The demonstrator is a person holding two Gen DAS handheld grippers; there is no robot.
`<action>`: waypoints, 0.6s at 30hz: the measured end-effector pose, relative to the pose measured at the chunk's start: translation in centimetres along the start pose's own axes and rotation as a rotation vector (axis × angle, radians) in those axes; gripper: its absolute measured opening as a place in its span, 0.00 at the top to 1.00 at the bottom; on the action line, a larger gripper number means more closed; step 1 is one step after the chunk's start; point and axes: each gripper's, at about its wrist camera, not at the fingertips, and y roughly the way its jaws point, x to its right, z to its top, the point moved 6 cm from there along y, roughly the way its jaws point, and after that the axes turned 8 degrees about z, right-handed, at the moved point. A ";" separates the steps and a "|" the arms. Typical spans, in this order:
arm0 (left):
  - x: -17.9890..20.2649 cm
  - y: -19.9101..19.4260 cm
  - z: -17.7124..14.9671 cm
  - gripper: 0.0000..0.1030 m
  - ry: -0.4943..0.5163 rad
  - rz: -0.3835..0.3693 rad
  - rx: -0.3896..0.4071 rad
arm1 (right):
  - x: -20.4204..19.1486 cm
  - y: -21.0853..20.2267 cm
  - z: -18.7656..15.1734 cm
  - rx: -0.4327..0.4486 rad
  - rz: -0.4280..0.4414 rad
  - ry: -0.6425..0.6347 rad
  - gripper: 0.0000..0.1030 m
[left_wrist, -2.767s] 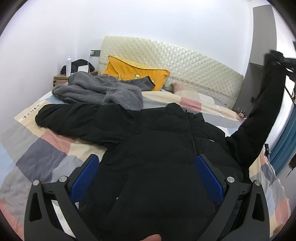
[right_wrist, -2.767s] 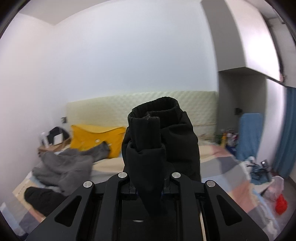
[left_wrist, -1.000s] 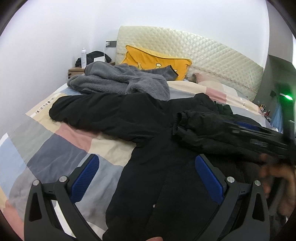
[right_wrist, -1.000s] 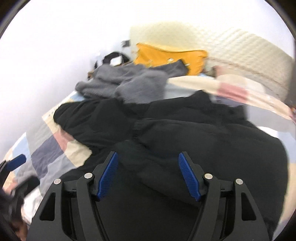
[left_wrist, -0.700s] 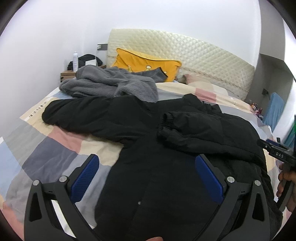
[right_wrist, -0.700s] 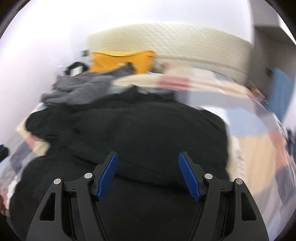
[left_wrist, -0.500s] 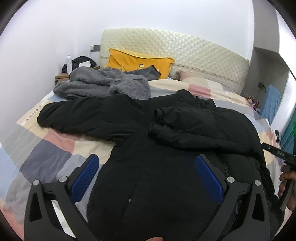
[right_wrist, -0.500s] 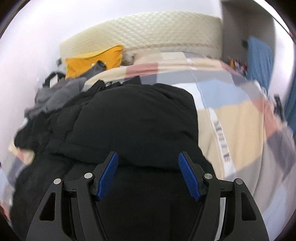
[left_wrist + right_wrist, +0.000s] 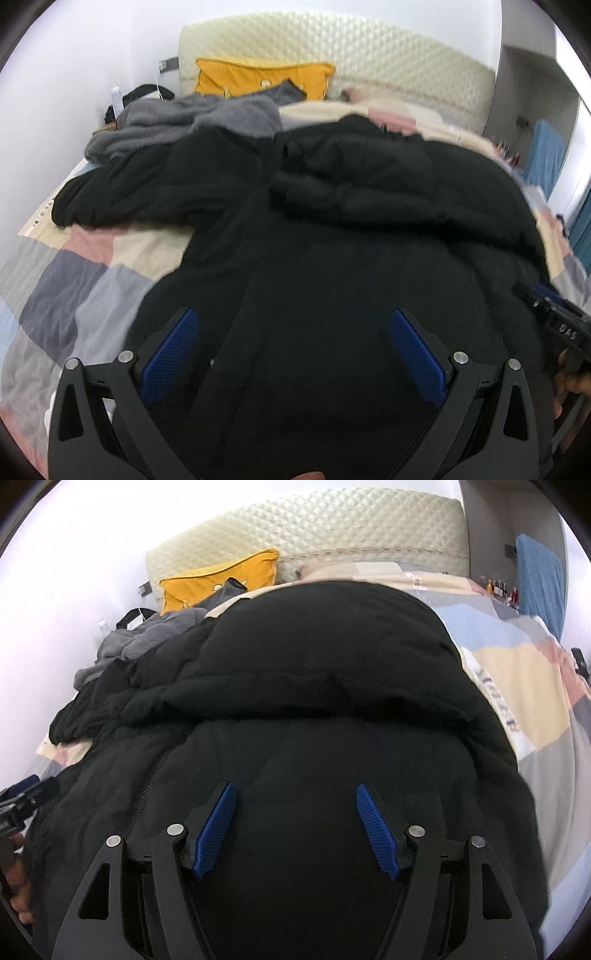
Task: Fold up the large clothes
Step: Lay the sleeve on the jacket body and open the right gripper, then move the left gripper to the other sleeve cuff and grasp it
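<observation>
Black jacket point(image 9: 332, 258) spread across patchwork bedspread point(image 9: 74, 273), one sleeve point(image 9: 369, 192) folded over chest, other sleeve point(image 9: 122, 195) stretched out leftward. Left gripper point(image 9: 291, 350) spread wide above hem, holding nothing. Right gripper point(image 9: 295, 827) likewise spread, empty, over jacket body. Grey fleece point(image 9: 184, 122) heaped beyond, touching collar side; yellow pillow point(image 9: 258, 79) against quilted headboard point(image 9: 369, 55).
</observation>
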 end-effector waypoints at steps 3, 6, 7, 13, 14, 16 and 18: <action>0.6 0.7 -0.7 0.00 0.032 0.018 -0.021 | 0.3 0.6 -0.7 -0.020 -0.012 -0.004 0.31; 0.4 0.3 -0.8 0.00 0.035 0.030 -0.016 | 0.0 -0.3 -0.3 -0.020 -0.020 0.000 0.31; 0.2 0.1 -0.8 0.00 0.029 0.030 -0.015 | -0.2 -1.0 -0.1 -0.011 -0.013 0.004 0.31; -1.9 -2.4 0.9 0.00 -0.040 0.040 0.043 | -3.1 -7.1 1.6 0.093 0.090 0.057 0.31; -2.4 -3.1 1.3 0.00 -0.052 0.046 0.058 | -3.4 -8.3 1.8 0.113 0.111 0.069 0.31; -3.3 -3.8 1.9 0.00 -0.068 0.044 0.068 | -4.0 -10.6 1.8 0.141 0.135 0.070 0.31; -4.5 -4.6 2.6 0.00 -0.091 0.034 0.065 | -4.6 -12.5 1.3 0.157 0.133 0.057 0.29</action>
